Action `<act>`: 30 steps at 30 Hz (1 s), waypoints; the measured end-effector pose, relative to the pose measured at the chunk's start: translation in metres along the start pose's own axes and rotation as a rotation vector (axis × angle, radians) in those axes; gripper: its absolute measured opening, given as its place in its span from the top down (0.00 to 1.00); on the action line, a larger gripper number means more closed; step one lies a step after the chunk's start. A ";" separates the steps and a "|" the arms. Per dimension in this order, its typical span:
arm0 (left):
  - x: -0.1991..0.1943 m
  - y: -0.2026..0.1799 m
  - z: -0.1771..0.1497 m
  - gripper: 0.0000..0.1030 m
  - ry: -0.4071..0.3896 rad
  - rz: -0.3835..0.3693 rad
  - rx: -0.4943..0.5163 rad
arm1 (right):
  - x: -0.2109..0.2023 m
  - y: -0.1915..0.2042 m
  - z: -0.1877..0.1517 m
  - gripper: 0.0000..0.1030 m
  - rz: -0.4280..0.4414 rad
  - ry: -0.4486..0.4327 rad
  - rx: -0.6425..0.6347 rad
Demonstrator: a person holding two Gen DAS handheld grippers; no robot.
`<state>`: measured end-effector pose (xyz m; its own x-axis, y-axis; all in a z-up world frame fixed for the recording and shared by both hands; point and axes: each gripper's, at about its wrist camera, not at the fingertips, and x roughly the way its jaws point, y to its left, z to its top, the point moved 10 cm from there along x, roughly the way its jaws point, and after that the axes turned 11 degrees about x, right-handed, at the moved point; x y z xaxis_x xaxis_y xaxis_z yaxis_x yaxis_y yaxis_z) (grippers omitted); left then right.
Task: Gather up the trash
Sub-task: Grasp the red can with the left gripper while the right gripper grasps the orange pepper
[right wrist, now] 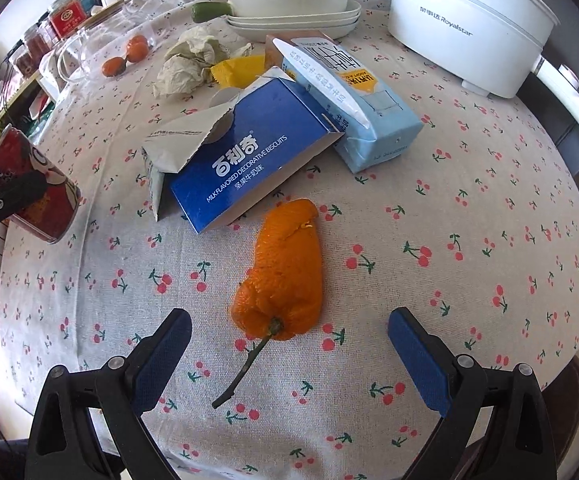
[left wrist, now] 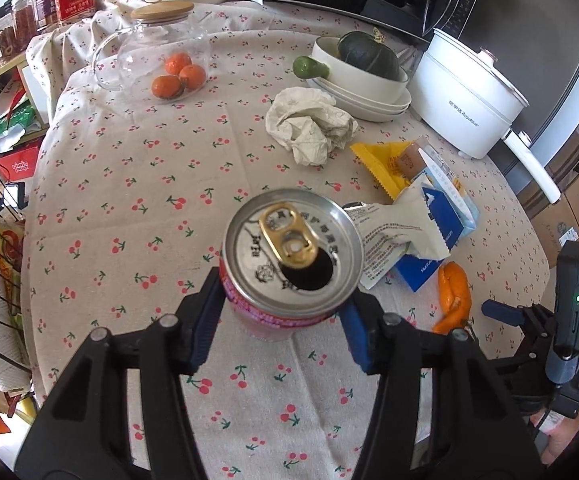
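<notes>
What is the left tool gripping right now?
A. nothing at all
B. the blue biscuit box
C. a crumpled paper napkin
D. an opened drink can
D. The left tool has its blue pads pressed against both sides of the opened drink can, lifted off the tablecloth, while the right tool hangs open over the orange peel.
</notes>
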<state>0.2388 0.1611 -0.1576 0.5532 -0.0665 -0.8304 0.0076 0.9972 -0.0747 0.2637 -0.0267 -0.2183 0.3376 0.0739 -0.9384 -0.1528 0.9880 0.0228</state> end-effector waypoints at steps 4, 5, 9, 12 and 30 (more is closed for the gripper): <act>-0.009 -0.002 -0.008 0.45 0.006 -0.025 -0.005 | 0.003 0.007 0.002 0.14 -0.063 -0.035 -0.060; -0.011 -0.004 -0.009 0.45 0.007 -0.031 -0.001 | 0.003 0.009 0.002 0.20 -0.084 -0.046 -0.084; -0.019 -0.014 -0.012 0.45 0.000 -0.048 0.031 | 0.000 0.015 0.003 0.35 -0.110 -0.074 -0.136; -0.024 -0.018 -0.013 0.45 -0.005 -0.050 0.049 | -0.001 0.019 0.004 0.54 -0.110 -0.078 -0.159; -0.028 -0.062 -0.016 0.45 -0.002 -0.099 0.108 | -0.050 -0.022 -0.003 0.70 -0.032 -0.116 -0.071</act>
<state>0.2100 0.1005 -0.1385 0.5467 -0.1651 -0.8209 0.1518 0.9837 -0.0967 0.2477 -0.0523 -0.1726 0.4481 0.0616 -0.8919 -0.2044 0.9783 -0.0351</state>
